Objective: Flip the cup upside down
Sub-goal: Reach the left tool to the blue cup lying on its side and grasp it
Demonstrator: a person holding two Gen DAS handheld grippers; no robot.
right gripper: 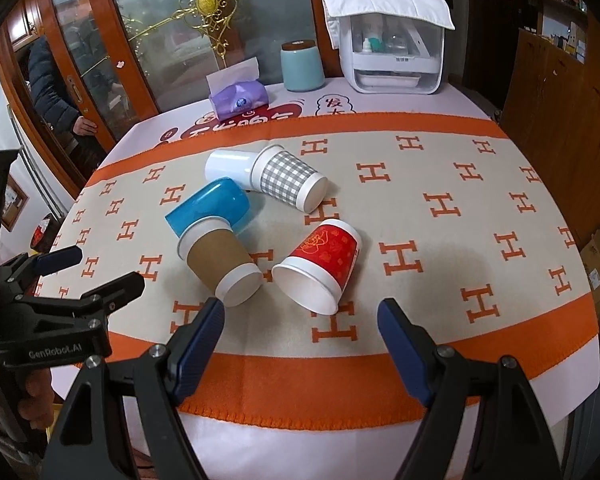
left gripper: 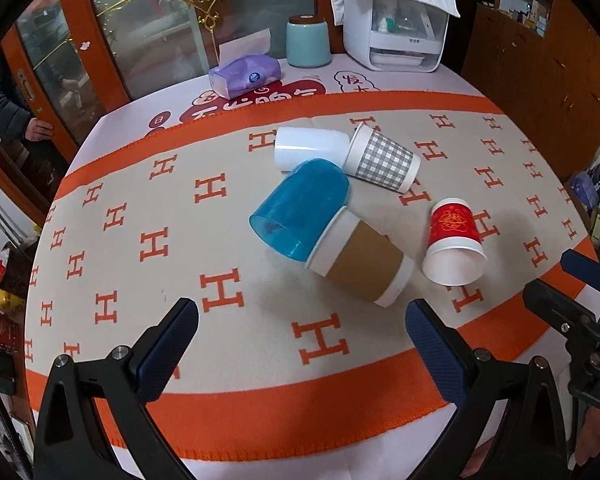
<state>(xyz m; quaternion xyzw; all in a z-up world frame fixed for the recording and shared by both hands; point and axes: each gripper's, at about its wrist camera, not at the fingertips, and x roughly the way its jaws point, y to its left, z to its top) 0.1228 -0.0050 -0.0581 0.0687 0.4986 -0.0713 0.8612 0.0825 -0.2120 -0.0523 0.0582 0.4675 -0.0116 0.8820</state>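
Right wrist: red cup [right gripper: 324, 266] (on its side) lies just beyond spread fingers [right gripper: 202, 344].

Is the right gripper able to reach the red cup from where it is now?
Probably yes. The right gripper is open, and the red cup lies on its side just ahead, its mouth toward the fingers, with nothing between.

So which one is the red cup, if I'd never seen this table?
Start at the orange-bordered cloth with H letters covering the table. Five cups lie tipped over in its middle; the red cup is at the near right of the cluster, apart from the others, its white mouth facing the grippers. It alone is red with gold print, beside the brown-sleeved cup.
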